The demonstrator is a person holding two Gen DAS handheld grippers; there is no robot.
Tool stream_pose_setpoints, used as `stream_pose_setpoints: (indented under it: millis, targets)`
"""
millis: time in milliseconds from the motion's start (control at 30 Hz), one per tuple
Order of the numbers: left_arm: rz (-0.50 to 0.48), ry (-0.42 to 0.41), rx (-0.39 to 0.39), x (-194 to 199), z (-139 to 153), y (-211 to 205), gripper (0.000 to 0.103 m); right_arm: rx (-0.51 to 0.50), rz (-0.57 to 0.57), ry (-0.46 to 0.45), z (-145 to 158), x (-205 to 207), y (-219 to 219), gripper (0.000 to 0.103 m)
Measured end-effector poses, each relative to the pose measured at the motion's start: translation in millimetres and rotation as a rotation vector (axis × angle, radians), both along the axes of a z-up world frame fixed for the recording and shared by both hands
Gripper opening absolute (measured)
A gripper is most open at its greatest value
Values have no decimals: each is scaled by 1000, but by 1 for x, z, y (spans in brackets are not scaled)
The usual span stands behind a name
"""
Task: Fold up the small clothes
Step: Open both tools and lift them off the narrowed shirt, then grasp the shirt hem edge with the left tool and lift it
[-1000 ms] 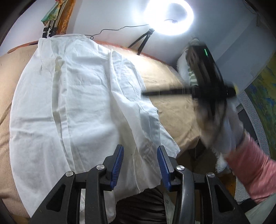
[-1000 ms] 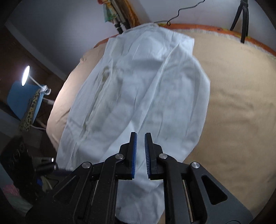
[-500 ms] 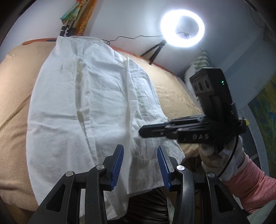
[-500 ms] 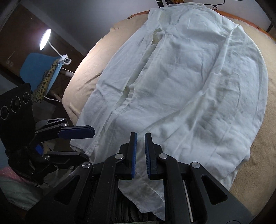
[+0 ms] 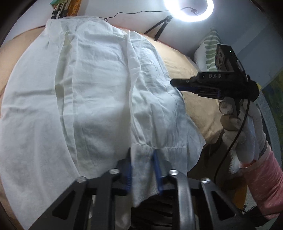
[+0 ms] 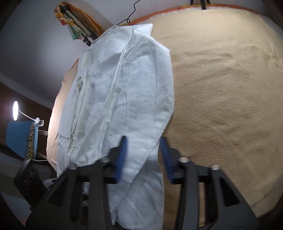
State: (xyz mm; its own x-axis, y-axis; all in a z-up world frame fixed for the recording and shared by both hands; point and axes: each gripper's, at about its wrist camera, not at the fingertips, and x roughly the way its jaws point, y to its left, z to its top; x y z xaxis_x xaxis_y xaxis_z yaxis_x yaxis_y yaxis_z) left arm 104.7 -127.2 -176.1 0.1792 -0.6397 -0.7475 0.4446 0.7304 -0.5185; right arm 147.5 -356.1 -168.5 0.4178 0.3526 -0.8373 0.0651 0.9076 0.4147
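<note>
Left gripper: you are closing its jaws around the cuff, pads not yet pinching.
Right gripper: released, you are holding it astride the sleeve edge.
White shirt: lying spread along the tan bed, near end hanging over the edge.
Advice: you are best biting both layers squarely, then lifting level with both hands.
Ring light: shining beyond.

Lit ring light on tripod, tan blanket, desk lamp
</note>
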Motion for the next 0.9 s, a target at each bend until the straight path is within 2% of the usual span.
stream_pose_setpoints:
  millis: [67,100,133,167,200,233,267,333,433,467,533,567,600,733,833,900]
  targets:
    - [-1,41,-42,1,0,3,2,-13,10,-11,3,1,2,6]
    - [0,42,-37,-1,1,3,2,-17,14,-22,7,0,1,5]
    - [-5,17,-11,-5,5,2,2,-27,15,-40,13,-1,-1,4]
    - [-14,-22,34,-10,9,0,8,-49,11,-54,18,-1,-3,4]
    - [-19,-52,80,-15,12,-1,23,-83,4,-57,20,0,-4,4]
    - [-19,-82,109,-21,17,-2,27,-129,6,-53,20,-1,-5,4]
    - [-17,-115,121,-27,22,-1,29,-137,15,-52,20,-1,-6,4]
    - [-3,-214,164,-41,35,-3,29,-71,27,-58,21,-8,-13,4]
    - [-28,-304,171,-57,49,-16,30,-30,18,-79,24,-22,-20,6]
    - [-51,-331,170,-62,52,-24,34,-20,13,-84,25,-27,-23,11]
    - [-108,-379,183,-70,54,-41,47,2,-1,-108,28,-40,-31,26]
    - [-138,-389,191,-74,52,-50,51,7,-11,-124,31,-46,-35,38]
    - [-165,-391,199,-77,51,-61,51,15,-23,-143,34,-54,-40,45]
    - [-170,-463,230,-87,61,-84,51,44,-47,-166,42,-72,-57,46]
    - [-126,-555,262,-102,76,-81,51,36,-44,-181,45,-84,-65,46]
    - [-94,-579,239,-106,86,-75,51,29,-39,-183,45,-91,-69,46]
